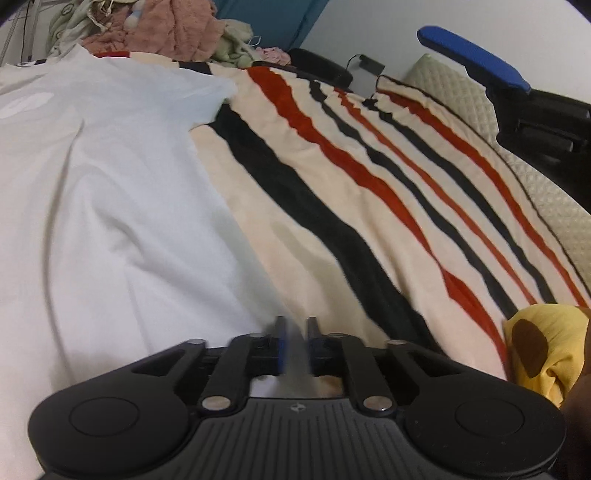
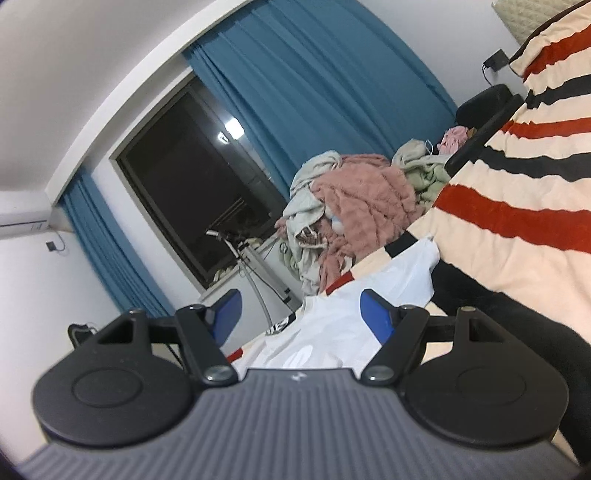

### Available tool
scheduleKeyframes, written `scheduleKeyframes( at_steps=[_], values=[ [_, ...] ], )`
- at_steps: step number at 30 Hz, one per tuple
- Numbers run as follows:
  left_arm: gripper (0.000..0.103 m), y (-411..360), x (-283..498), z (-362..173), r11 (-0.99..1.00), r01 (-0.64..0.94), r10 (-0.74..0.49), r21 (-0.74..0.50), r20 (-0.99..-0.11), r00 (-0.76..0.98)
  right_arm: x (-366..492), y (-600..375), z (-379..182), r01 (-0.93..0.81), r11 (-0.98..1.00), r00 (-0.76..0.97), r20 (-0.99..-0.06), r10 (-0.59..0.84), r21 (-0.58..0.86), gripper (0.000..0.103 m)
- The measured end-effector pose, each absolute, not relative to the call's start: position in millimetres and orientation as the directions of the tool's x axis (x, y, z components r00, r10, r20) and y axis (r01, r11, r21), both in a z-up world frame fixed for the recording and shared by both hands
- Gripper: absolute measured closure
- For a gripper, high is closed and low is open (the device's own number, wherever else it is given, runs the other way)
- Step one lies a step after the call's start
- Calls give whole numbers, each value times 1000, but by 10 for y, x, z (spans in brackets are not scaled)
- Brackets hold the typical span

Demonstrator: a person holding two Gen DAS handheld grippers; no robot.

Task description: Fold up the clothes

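A white T-shirt (image 1: 110, 203) lies spread flat on a cream blanket with red and black stripes (image 1: 369, 184), one sleeve reaching toward the stripes. My left gripper (image 1: 295, 332) points down at the shirt's right edge. Its jaws stand a narrow gap apart, with blurred pale cloth showing in the gap and no clear grip. My right gripper (image 2: 301, 314) is held level and wide open with nothing between its blue pads. The white T-shirt (image 2: 332, 332) lies beyond and below it. One blue finger (image 1: 472, 55) of the right gripper shows at the upper right of the left wrist view.
A heap of pink, green and grey clothes (image 2: 362, 199) is piled at the far end of the bed, seen too as the clothes heap (image 1: 166, 29). Yellow cloth with a brown patch (image 1: 546, 350) sits at the near right. Blue curtains (image 2: 314, 92) frame a dark window.
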State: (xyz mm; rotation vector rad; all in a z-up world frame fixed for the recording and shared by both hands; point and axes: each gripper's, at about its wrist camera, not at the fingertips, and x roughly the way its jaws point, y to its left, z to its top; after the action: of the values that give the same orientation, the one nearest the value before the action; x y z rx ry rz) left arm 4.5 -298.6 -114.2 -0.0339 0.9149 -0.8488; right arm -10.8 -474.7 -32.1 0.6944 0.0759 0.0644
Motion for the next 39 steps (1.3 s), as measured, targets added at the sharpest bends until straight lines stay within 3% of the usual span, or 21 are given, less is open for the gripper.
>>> scheduleKeyframes(
  at_steps=[1, 4, 12, 15, 18, 24, 32, 39],
  values=[
    [48, -2932, 64, -1107, 696, 627, -644, -349, -689, 332, -104, -4733, -317, -35, 771, 995, -49, 85, 635, 29],
    [27, -2706, 132, -950, 738, 612, -599, -286, -695, 398, -99, -4686, -300, -29, 791, 997, -42, 69, 611, 29],
    [12, -1791, 296, -364, 853, 520, -437, -42, -601, 669, 34, -4470, -279, -16, 852, 992, -99, 80, 523, 29],
    [1, -1374, 318, -234, 904, 428, -362, 4, -528, 768, 113, -4343, -292, -9, 871, 983, -154, 97, 491, 29],
    [0, -976, 332, -196, 936, 350, -318, -21, -472, 822, 189, -4225, -325, -9, 878, 971, -205, 122, 478, 29],
    [0, -385, 498, -172, 951, 269, -310, -154, -485, 818, 284, -3921, -348, -9, 917, 959, -257, 121, 398, 29],
    [0, -46, 686, -261, 957, 185, -272, -222, -478, 835, 647, -3370, -216, -22, 949, 938, -321, 128, 313, 29],
    [1, 333, 1016, -420, 947, 45, -208, -319, -499, 841, 1212, -2881, 75, -124, 907, 928, -276, 250, 402, 32]
  ],
)
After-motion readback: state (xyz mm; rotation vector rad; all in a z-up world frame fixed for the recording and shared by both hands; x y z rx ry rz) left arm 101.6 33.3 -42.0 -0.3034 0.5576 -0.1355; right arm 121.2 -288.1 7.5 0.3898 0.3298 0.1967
